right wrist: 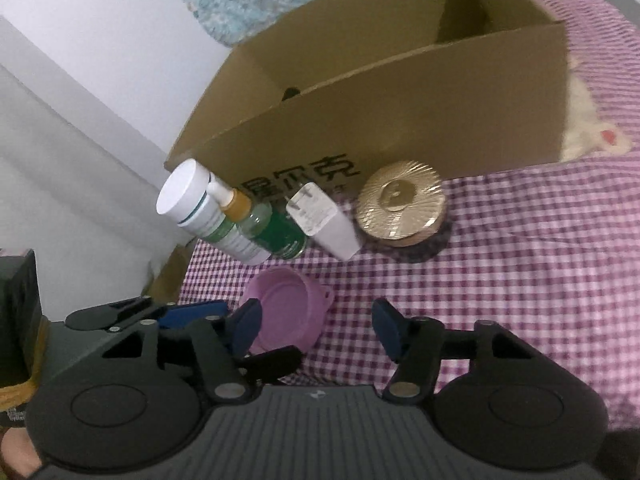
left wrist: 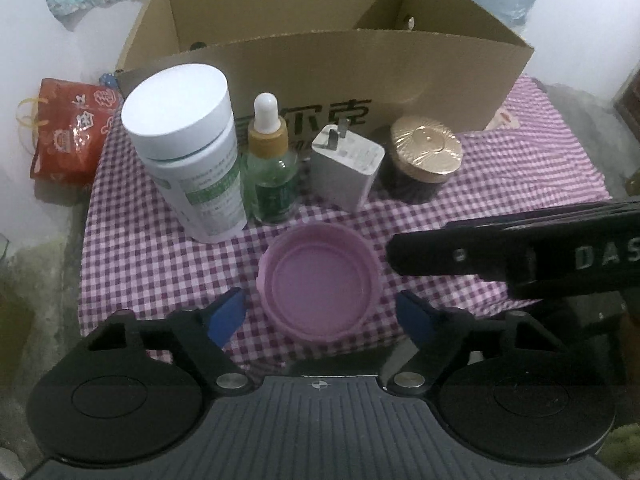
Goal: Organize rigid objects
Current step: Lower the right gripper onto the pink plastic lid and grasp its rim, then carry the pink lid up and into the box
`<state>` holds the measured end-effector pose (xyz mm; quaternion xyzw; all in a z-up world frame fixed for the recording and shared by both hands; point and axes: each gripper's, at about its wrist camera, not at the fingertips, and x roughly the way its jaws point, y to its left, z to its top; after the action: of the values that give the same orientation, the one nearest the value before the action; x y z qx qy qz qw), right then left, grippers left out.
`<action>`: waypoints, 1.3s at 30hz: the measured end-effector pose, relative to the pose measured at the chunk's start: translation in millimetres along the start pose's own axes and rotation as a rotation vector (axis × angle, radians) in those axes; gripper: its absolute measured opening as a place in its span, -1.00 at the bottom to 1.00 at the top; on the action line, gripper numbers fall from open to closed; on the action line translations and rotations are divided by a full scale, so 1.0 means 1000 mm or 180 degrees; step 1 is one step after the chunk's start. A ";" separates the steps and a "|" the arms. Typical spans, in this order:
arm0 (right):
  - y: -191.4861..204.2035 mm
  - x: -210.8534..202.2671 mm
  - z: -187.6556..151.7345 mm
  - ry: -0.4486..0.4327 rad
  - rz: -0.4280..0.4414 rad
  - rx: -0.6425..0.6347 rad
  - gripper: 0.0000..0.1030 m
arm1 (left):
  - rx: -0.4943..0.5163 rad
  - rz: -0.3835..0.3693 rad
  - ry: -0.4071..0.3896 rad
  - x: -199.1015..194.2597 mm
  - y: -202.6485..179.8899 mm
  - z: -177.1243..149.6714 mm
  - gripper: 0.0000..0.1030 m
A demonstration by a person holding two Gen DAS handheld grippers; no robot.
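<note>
Pink plastic makes up the round lid [left wrist: 318, 284], which lies upside down on the checked cloth [left wrist: 520, 160], hollow side up, at 6 o'clock from a row of four things. In the left wrist view the row reads from 9 o'clock to 3 o'clock: a tall white bottle [left wrist: 188, 152], a small green dropper bottle [left wrist: 272, 172], a white plug [left wrist: 346, 168] and a dark jar with a gold lid [left wrist: 424, 156]. Behind them, at 12 o'clock, stands the open cardboard box [left wrist: 320, 68], where I think the things should go. The left gripper [left wrist: 320, 314] hangs over the pink lid with its blue pads [left wrist: 226, 312] out on each side of the rim, not touching it, so it is open and holds nothing. The right gripper [right wrist: 316, 328] is about half open with only cloth between its pads, and the pink lid sits off at its 10 o'clock. It holds nothing too. The pink lid looks light and stiff, with a thin wall that may bend a little if pinched hard. It is low and flat, so a good hold would be across the rim, or with one pad inside the wall and one outside. The plastic looks smooth and could slip. The green dropper bottle looks like glass and could break, and the tall white bottle could tip over if bumped, so the hands should keep clear of the row.
</note>
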<state>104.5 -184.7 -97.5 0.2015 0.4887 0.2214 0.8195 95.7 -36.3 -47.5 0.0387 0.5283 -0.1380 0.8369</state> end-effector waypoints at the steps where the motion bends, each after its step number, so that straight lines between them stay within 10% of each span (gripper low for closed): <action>1: 0.001 0.004 0.001 0.0023 0.0009 -0.0018 0.11 | -0.0001 0.0001 0.0006 0.002 0.001 0.001 0.53; 23: 0.017 0.059 0.012 0.0224 -0.0203 -0.0307 -0.58 | -0.0039 -0.0054 0.0043 0.017 0.006 0.007 0.42; 39: 0.021 0.024 0.004 0.0065 -0.0234 -0.0305 -0.60 | 0.0047 -0.0081 -0.0091 -0.009 -0.010 0.004 0.42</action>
<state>115.0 -154.2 -101.2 0.1416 0.4929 0.2164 0.8307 92.9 -45.3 -37.3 0.0362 0.5158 -0.1531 0.8421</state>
